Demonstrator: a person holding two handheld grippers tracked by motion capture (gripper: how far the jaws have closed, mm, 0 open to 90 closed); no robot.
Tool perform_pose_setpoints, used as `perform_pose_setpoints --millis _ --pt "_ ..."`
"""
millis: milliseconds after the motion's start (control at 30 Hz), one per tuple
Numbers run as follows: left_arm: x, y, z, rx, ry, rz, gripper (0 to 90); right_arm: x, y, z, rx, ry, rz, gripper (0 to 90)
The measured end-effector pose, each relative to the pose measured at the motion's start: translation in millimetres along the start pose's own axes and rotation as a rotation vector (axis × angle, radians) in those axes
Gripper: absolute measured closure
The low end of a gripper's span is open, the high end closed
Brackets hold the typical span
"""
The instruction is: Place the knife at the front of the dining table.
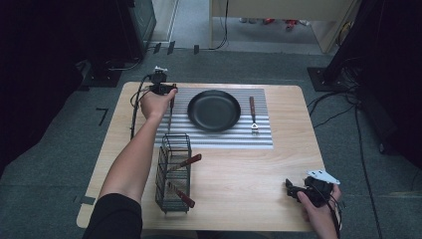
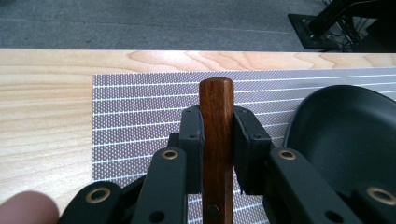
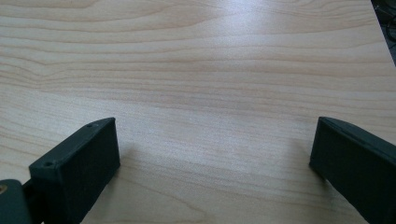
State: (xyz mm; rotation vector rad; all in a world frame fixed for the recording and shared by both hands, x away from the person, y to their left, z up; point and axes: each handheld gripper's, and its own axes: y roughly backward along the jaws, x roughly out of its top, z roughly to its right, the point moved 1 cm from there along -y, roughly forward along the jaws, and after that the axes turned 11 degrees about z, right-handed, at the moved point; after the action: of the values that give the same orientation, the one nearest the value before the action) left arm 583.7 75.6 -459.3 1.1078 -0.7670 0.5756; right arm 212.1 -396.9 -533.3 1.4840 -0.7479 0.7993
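My left gripper point(image 2: 218, 127) is shut on the brown wooden handle point(image 2: 217, 107) of a utensil, which stands up between the two pads. In the high view this gripper point(image 1: 169, 92) is at the left edge of the striped placemat point(image 1: 259, 137), and the utensil's thin metal part point(image 1: 170, 118) hangs toward the wire basket point(image 1: 173, 172). The black pan point(image 1: 214, 110) lies just right of it on the mat. My right gripper point(image 1: 290, 187) rests near the table's front right corner, and its jaws point(image 3: 212, 154) are wide open over bare wood.
A wood-handled fork point(image 1: 253, 113) lies on the mat right of the pan. The wire basket holds two more wood-handled utensils point(image 1: 185, 162). A cable point(image 1: 133, 112) trails from the left gripper along the table's left side. Dark equipment and cables stand on the floor around.
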Motion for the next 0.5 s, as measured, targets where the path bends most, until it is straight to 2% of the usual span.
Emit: perform_pose_setpoints --millis 133,200,500 --pt "-3.9 -7.6 -2.0 0.012 0.006 -0.007 76.0 0.0 0.1 0.0 0.000 0.000 -0.001 1.0" --pt "-6.3 -10.9 -3.8 -0.004 0.009 -0.007 75.8 0.0 0.0 0.0 0.000 0.000 0.000 1.0" --pt "-17.8 -26.0 -4.4 -0.005 0.011 -0.041 75.8 0.0 0.0 0.0 0.000 0.000 0.000 1.0"
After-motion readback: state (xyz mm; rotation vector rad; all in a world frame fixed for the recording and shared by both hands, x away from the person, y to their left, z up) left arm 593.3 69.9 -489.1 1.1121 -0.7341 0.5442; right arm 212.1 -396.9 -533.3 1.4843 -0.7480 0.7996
